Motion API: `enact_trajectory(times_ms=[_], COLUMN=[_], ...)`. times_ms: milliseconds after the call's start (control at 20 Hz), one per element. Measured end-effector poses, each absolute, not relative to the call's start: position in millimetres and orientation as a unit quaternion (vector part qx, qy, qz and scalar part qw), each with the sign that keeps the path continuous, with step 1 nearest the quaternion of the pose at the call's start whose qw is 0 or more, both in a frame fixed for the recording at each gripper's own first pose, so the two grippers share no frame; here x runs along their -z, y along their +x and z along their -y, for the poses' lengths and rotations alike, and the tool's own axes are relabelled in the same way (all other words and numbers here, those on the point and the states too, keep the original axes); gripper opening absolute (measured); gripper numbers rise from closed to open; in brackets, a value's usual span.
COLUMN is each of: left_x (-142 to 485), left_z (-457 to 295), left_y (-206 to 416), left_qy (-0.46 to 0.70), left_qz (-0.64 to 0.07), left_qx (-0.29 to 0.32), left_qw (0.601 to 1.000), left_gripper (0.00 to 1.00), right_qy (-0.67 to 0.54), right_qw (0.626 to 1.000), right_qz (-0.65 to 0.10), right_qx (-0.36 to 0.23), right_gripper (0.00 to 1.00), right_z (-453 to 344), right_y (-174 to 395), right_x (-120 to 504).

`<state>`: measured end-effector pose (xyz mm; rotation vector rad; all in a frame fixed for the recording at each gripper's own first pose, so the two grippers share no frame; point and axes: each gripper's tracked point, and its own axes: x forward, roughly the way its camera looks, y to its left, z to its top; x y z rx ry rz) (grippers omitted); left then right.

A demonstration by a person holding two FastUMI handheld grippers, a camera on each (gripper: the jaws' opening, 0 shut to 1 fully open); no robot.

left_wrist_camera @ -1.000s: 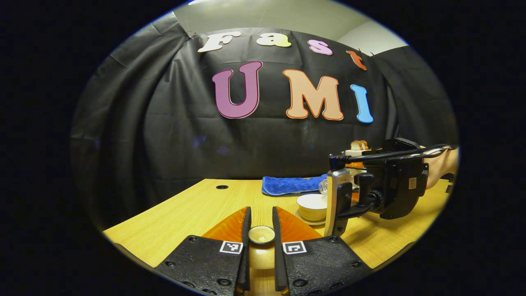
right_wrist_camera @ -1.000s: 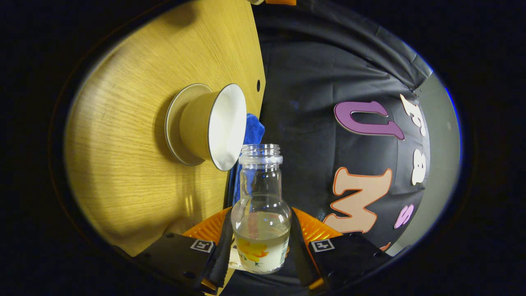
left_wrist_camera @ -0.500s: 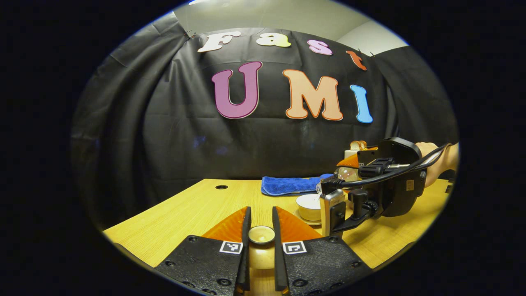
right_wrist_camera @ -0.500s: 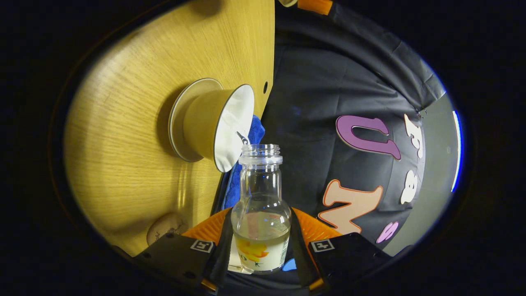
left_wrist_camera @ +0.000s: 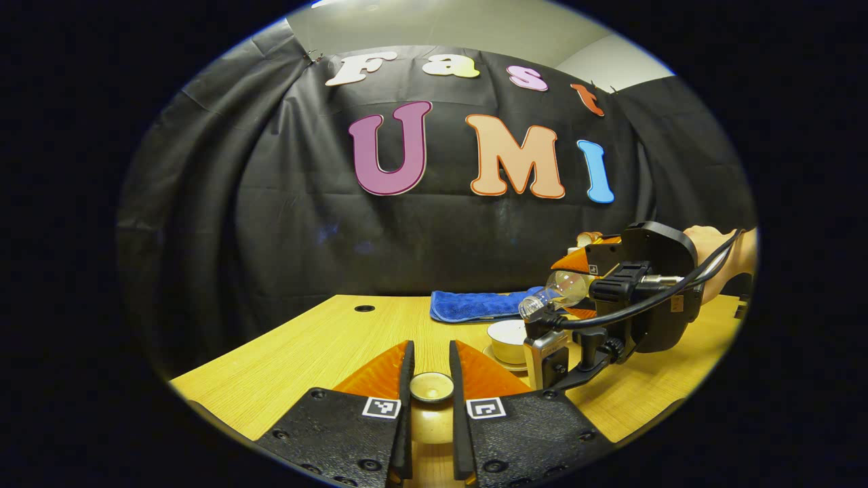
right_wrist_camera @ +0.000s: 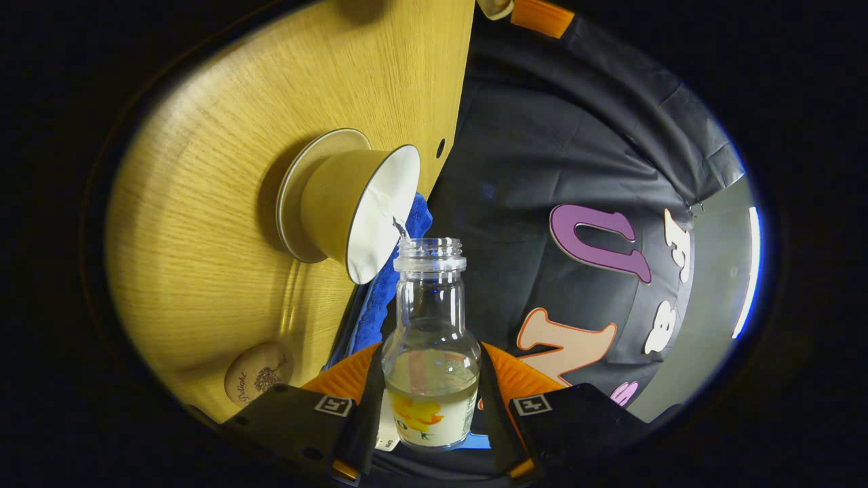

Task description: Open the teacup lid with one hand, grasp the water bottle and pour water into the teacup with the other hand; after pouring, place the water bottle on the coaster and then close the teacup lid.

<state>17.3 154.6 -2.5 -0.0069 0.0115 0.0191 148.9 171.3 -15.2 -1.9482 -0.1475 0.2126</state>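
**Bottle tipped over the open teacup**

Left gripper view: the left gripper (left_wrist_camera: 431,393) is clamped on the teacup lid (left_wrist_camera: 431,386), above the table (left_wrist_camera: 305,352). Farther right sits the teacup (left_wrist_camera: 508,337).

Right gripper view: the right gripper (right_wrist_camera: 427,400) grips the water bottle (right_wrist_camera: 429,352), mouth at the teacup's rim. The coaster (right_wrist_camera: 258,381) lies nearby.

My right gripper (right_wrist_camera: 428,407) now tips the water bottle (right_wrist_camera: 429,352) further than a second ago, its mouth lower over the teacup (right_wrist_camera: 352,203), and a thin stream of water (right_wrist_camera: 400,227) now runs in. The coaster (right_wrist_camera: 259,381) has come into the right gripper view.
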Motion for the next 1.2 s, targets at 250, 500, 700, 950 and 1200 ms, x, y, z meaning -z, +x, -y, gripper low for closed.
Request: enact_trajectory(times_ms=[250, 500, 700, 950, 1200], left_x=[2.7, 2.3, 2.2, 2.4, 2.0], left_z=[-154.1, -154.1, -154.4, -154.1, -154.3], left_y=[17.6, 18.2, 17.7, 17.9, 17.2], left_qy=[-0.004, -0.004, -0.004, -0.004, -0.004], left_qz=[-0.006, -0.006, -0.006, -0.006, -0.006], left_qx=[-0.009, -0.009, -0.009, -0.009, -0.010], left_qw=[1.000, 1.000, 1.000, 1.000, 1.000], left_gripper=[0.20, 0.20, 0.20, 0.21, 0.21], right_qy=[-0.835, -0.844, -0.850, -0.855, -0.857], right_qw=[0.538, 0.524, 0.513, 0.504, 0.500], right_qz=[0.069, 0.074, 0.077, 0.080, 0.083], right_qx=[-0.090, -0.091, -0.091, -0.089, -0.089], right_gripper=[0.71, 0.69, 0.69, 0.69, 0.69], right_z=[-170.9, -173.2, -175.0, -176.2, -177.7], right_y=[151.2, 149.9, 150.5, 151.2, 152.0], right_x=[13.9, 11.7, 10.8, 3.1, 0.3])
